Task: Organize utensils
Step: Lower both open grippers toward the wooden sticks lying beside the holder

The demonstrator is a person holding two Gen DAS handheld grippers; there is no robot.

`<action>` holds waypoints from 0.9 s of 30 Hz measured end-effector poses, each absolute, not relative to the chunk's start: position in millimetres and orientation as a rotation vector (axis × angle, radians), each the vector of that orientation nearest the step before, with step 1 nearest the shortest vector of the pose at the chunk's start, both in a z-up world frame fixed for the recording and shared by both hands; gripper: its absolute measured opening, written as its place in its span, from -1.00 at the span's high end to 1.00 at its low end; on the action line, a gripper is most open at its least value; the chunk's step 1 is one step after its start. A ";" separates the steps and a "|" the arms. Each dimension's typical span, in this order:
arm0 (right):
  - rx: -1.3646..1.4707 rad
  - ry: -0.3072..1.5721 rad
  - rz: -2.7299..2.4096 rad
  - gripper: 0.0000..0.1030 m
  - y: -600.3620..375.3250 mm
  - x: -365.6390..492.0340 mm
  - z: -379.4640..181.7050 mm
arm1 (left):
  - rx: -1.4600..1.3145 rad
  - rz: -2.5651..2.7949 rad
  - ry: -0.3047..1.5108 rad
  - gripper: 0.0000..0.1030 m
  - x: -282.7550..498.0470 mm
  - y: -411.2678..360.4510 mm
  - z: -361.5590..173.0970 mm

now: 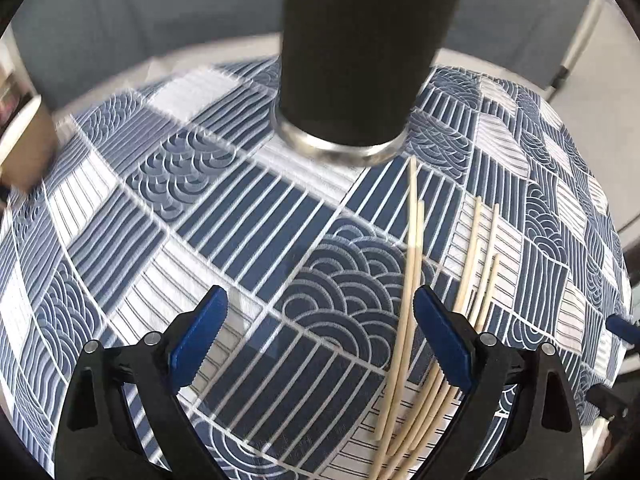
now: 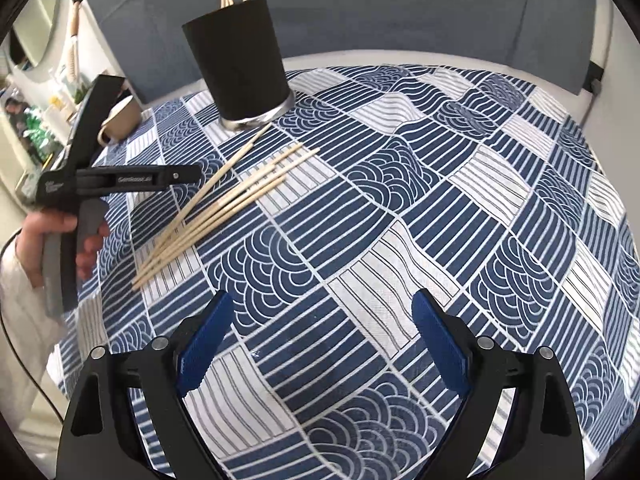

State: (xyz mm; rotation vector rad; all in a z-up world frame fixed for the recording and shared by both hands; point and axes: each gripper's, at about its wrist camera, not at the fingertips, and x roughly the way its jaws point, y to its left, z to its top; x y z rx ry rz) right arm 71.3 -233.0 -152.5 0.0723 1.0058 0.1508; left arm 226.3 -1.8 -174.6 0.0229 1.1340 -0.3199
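Note:
A black holder cup (image 1: 352, 52) with a steel base stands on the patterned cloth straight ahead of my left gripper (image 1: 320, 312), which is open and empty. Several bamboo chopsticks (image 1: 412, 304) lie on the cloth by its right finger. In the right wrist view the holder cup (image 2: 240, 64) stands at the far left with a few chopstick tips sticking out of its top, and the loose chopsticks (image 2: 224, 204) lie fanned out in front of it. My right gripper (image 2: 322, 316) is open and empty, over the cloth to the right of the chopsticks.
A blue and white patterned cloth (image 2: 440, 208) covers the table. A beige mug (image 2: 120, 120) stands at the far left edge. The left gripper's black body (image 2: 116, 180) and the hand holding it show beside the chopsticks. A grey backrest runs behind the table.

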 end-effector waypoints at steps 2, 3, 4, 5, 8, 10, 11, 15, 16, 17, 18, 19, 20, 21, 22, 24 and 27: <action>0.049 1.010 0.164 -0.67 -235.3 76.3 -155.7 | 0.015 -0.289 1.136 -0.78 226.2 -0.7 -175.8; 0.041 1.013 0.163 -0.67 -236.3 77.8 -157.2 | 0.030 -0.288 1.141 -0.78 225.9 -2.5 -176.8; 0.038 1.019 0.160 -0.67 -238.2 80.5 -159.6 | 0.041 -0.291 1.140 -0.78 224.6 -4.4 -176.8; 0.042 1.028 0.157 -0.67 -239.7 82.9 -162.0 | 0.044 -0.306 1.140 -0.78 223.5 -6.1 -176.6; 0.063 1.043 0.172 -0.67 -241.7 90.2 -167.2 | 0.064 -0.316 1.138 -0.78 222.4 -9.5 -175.9; 0.053 1.038 0.169 -0.67 -239.8 95.9 -168.6 | 0.121 -0.316 1.139 -0.78 223.6 -14.8 -178.6; 0.049 1.034 0.167 -0.67 -238.4 99.2 -168.5 | 0.145 -0.316 1.135 -0.82 223.2 -17.3 -178.7; 0.039 1.047 0.135 -0.67 -233.4 115.3 -167.9 | 0.192 -0.314 1.136 -0.82 227.4 -20.0 -180.3; 0.045 1.052 0.127 -0.67 -231.6 120.4 -167.5 | 0.182 -0.315 1.141 -0.79 229.6 -16.8 -179.5; 0.051 1.055 0.116 -0.67 -229.6 125.0 -167.0 | 0.172 -0.318 1.143 -0.79 231.1 -14.8 -179.5; 0.052 1.058 0.103 -0.67 -228.3 127.8 -167.1 | 0.163 -0.328 1.145 -0.79 232.5 -11.8 -178.8; 0.052 1.067 0.076 -0.67 -225.2 132.3 -167.5 | 0.157 -0.344 1.146 -0.79 233.2 -9.7 -178.3; 0.059 1.073 0.055 -0.67 -221.8 136.1 -168.0 | 0.143 -0.365 1.148 -0.79 233.7 -6.2 -177.1; 0.069 1.075 0.041 -0.67 -217.9 139.0 -168.3 | 0.135 -0.381 1.148 -0.79 233.7 -3.6 -177.1; 0.076 1.076 0.029 -0.67 -214.9 141.0 -169.2 | 0.136 -0.400 1.149 -0.78 233.6 -0.8 -176.5; 0.087 1.081 -0.003 -0.67 -204.1 146.4 -171.4 | 0.161 -0.416 1.146 -0.77 234.4 3.2 -176.5; 0.077 1.081 -0.058 -0.67 -189.8 154.1 -175.1 | 0.212 -0.424 1.143 -0.77 233.7 4.0 -177.5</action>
